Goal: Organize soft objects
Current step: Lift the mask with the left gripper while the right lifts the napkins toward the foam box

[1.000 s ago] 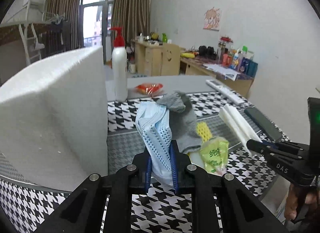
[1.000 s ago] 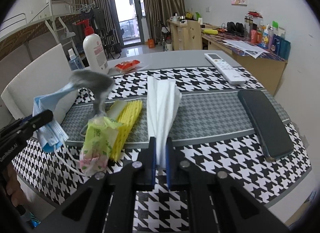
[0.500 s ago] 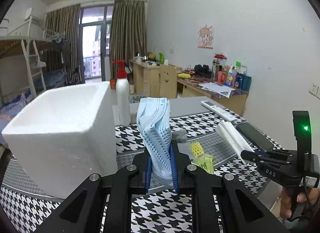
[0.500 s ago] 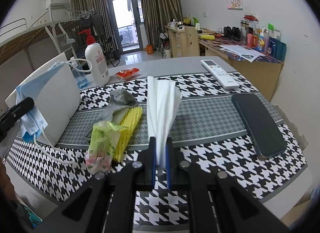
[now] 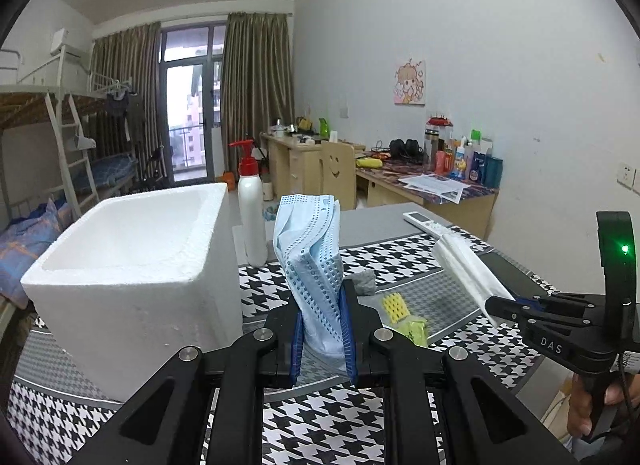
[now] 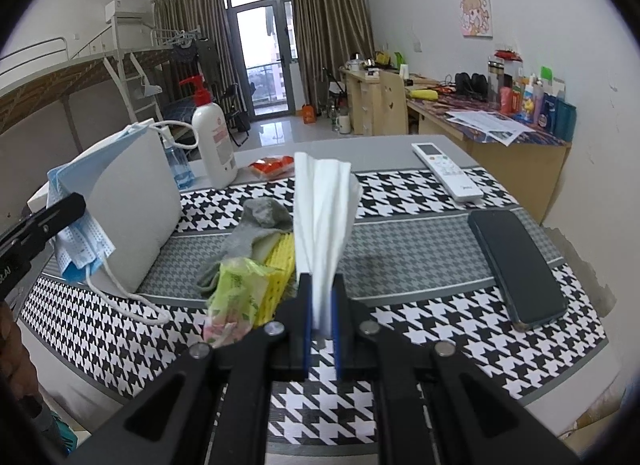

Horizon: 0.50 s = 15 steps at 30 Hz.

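My left gripper (image 5: 322,297) is shut on a blue face mask (image 5: 312,257) and holds it up above the table, just right of the white foam box (image 5: 132,265). The mask also shows in the right wrist view (image 6: 80,225), its ear loops hanging down. My right gripper (image 6: 321,285) is shut on a folded white tissue (image 6: 324,209) and holds it above the table; the tissue shows in the left wrist view (image 5: 468,273). A grey sock (image 6: 256,229), a yellow sponge cloth (image 6: 280,277) and a green tissue pack (image 6: 236,293) lie on the table.
A white pump bottle (image 6: 212,137), a blue spray bottle (image 6: 178,163) and an orange packet (image 6: 272,165) stand behind the box. A white remote (image 6: 446,175) and a dark phone (image 6: 516,265) lie at the right of the houndstooth table (image 6: 420,329).
My left gripper has risen with the mask to the height of the box's rim; the grey sock, lifted with it at first, has dropped onto the table. The right gripper has lifted slightly with the tissue.
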Each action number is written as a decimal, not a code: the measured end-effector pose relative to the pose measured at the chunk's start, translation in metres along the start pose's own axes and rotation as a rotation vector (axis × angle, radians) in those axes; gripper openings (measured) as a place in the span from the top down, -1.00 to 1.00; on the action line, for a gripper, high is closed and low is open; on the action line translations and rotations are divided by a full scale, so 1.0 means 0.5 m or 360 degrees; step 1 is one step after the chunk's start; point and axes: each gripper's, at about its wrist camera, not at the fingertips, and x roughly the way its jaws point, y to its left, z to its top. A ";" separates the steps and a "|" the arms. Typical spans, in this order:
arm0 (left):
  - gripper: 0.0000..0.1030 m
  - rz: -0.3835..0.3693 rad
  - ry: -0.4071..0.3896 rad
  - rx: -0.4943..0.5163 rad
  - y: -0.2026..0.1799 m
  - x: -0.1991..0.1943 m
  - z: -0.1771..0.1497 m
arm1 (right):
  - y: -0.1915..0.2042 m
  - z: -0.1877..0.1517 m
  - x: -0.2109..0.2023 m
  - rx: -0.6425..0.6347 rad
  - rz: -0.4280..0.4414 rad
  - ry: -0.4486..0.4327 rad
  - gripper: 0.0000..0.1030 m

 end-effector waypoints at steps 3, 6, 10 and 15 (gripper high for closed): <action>0.66 0.0005 -0.0020 0.0004 -0.001 -0.008 0.002 | 0.005 0.005 -0.007 0.0002 0.0009 -0.0022 0.79; 0.66 0.0020 -0.0047 0.0014 -0.001 -0.016 0.006 | 0.016 0.011 -0.018 -0.0017 0.0021 -0.0054 0.79; 0.66 0.0035 -0.0083 0.0023 0.001 -0.031 0.012 | 0.028 0.019 -0.029 -0.0037 0.0032 -0.0089 0.79; 0.66 0.0041 -0.0125 0.0032 0.004 -0.046 0.022 | 0.038 0.032 -0.044 -0.0044 0.0044 -0.0140 0.79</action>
